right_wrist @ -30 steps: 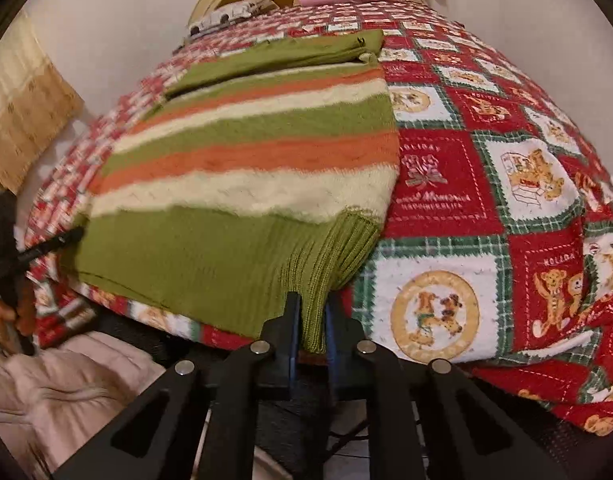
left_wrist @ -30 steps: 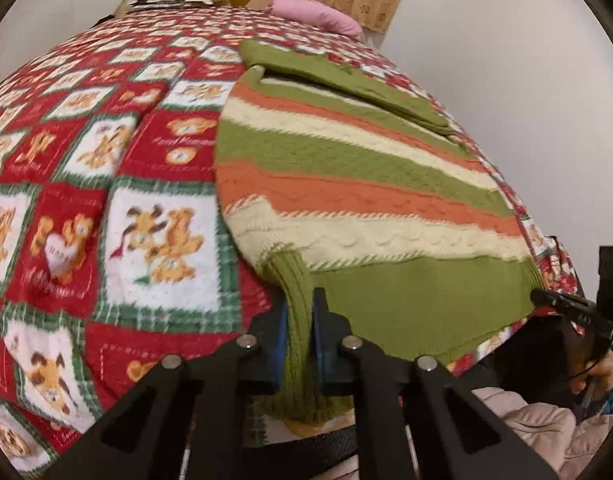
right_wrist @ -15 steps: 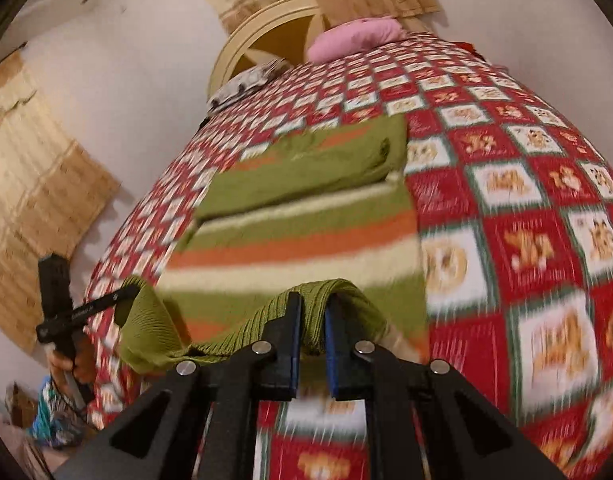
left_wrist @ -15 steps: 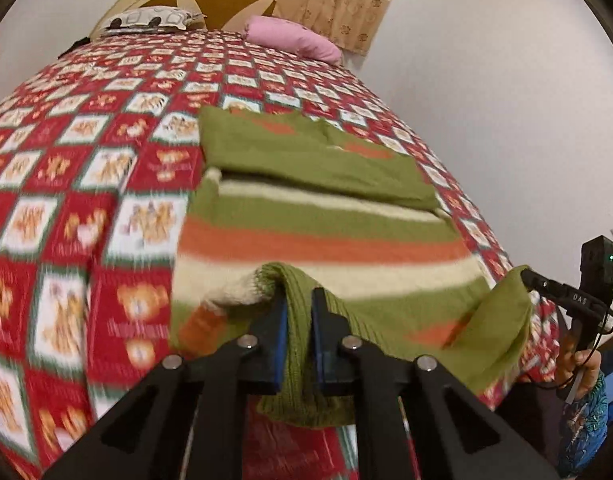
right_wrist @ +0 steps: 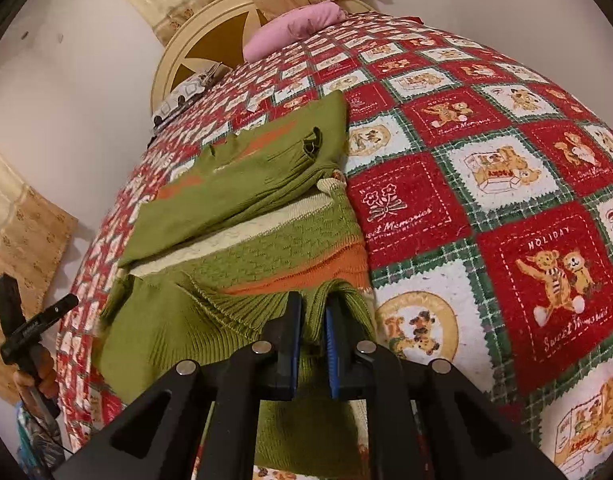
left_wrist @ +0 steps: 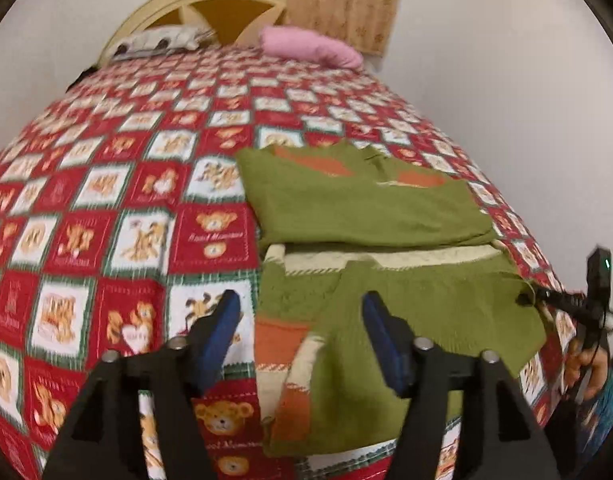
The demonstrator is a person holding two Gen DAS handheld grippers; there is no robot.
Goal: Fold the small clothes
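Note:
A knit sweater (left_wrist: 366, 208) (right_wrist: 234, 184) with green, orange and cream stripes lies on the bed, its lower half folded up over the body. My left gripper (left_wrist: 300, 304) hovers over the folded hem's left corner. Its jaws are opening, with nothing pressed between the blue pads. My right gripper (right_wrist: 312, 300) still has the ribbed green hem between its pads, and its jaws are starting to open. In the left wrist view the right gripper (left_wrist: 546, 300) sits at the hem's right corner. In the right wrist view the left gripper (right_wrist: 62, 304) stands off the sweater's left edge.
The bed carries a red, white and green teddy-bear quilt (left_wrist: 106, 200) (right_wrist: 506, 160). A pink pillow (left_wrist: 310, 46) and a cream headboard (left_wrist: 210, 4) are at the far end. A white wall runs close along the sweater's side of the bed. A hand (left_wrist: 590, 364) holds the right gripper.
Both grippers carried the sweater's bottom hem up and over its body toward the headboard. The left gripper has let go of the hem and spread wide. The right still holds its corner.

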